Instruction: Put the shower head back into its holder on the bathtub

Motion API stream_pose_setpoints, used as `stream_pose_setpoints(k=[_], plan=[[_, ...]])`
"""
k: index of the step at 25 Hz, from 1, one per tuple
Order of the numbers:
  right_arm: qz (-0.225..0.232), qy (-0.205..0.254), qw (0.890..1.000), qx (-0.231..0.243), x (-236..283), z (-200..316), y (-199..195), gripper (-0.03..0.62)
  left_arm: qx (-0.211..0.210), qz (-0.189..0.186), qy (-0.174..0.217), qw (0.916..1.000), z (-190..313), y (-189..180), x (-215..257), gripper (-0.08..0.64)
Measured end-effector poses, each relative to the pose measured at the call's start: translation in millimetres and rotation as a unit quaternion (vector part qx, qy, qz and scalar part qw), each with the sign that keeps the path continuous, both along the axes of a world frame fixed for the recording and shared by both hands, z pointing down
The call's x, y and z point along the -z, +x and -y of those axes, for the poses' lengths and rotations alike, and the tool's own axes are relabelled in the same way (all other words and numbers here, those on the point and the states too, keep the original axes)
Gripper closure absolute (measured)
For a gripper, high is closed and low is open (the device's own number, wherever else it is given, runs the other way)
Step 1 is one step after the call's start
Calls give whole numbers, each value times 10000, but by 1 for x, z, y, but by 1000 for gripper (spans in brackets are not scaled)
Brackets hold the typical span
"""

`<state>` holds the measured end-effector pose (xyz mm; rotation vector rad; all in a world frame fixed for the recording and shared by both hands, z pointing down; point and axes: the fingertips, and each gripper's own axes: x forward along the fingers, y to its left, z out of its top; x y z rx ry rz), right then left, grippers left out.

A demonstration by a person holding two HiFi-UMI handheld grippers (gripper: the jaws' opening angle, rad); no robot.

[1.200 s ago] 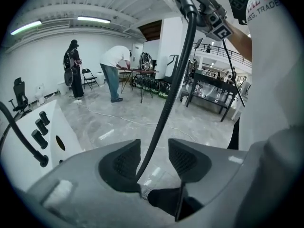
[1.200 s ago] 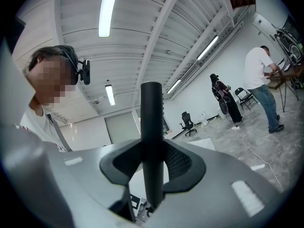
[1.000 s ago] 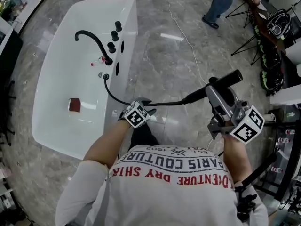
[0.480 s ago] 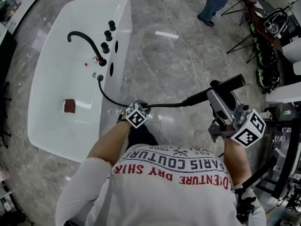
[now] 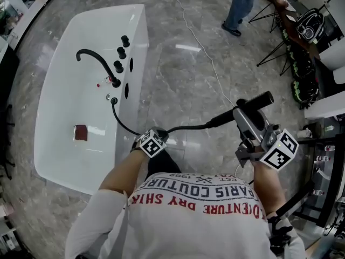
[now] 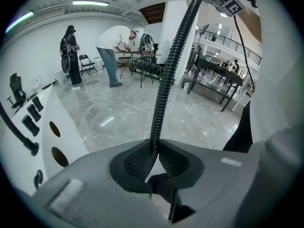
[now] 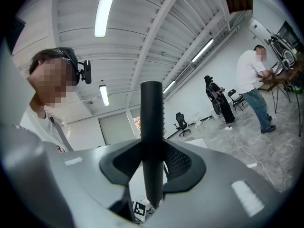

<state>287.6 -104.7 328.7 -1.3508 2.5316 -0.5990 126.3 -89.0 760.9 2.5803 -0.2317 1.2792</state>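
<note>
A black shower head (image 5: 261, 100) lies level in my right gripper (image 5: 243, 111), which is shut on its handle (image 7: 152, 127); in the right gripper view both pads (image 7: 178, 161) press on it. Its black ribbed hose (image 5: 186, 127) runs left and curves to the deck of the white bathtub (image 5: 64, 90). My left gripper (image 5: 161, 133) points steeply down over the hose. Its jaws are closing, and in the left gripper view (image 6: 153, 153) the hose (image 6: 168, 75) sits pinched between the pads. A small fitting (image 5: 108, 97) shows on the deck beside the hose outlet.
A black arched spout (image 5: 94, 58) and round knobs (image 5: 121, 53) stand on the tub deck. A reddish square (image 5: 81, 132) lies in the tub. A white cable (image 5: 207, 58) crosses the marble floor. A person (image 5: 240, 7) stands beyond, with tripods and gear (image 5: 302, 47) at the right.
My left gripper has sunk onto the hose and its jaws have narrowed around it. The right gripper keeps the shower head in about the same place.
</note>
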Motion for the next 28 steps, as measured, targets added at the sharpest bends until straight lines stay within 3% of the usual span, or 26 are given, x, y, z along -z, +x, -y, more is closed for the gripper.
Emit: stream_pose_setpoints(k=[5,12,20,28], plan=[[-82,19,10000,-22,-2,0,2,457,128,18,100,9999,7,-20,8,505],[-510,61,9985,173,-10,3,-18,457,772,-128,186,9968,17,-62,23,505],[-1017,-108,9938,430,-27,-2,-40,457,1709,-556,386,9830,22,-105,82,505],[-1183,-253,9904,674,-49,5,-58,457,2121,-816,696,9713,46,-128,132,505]])
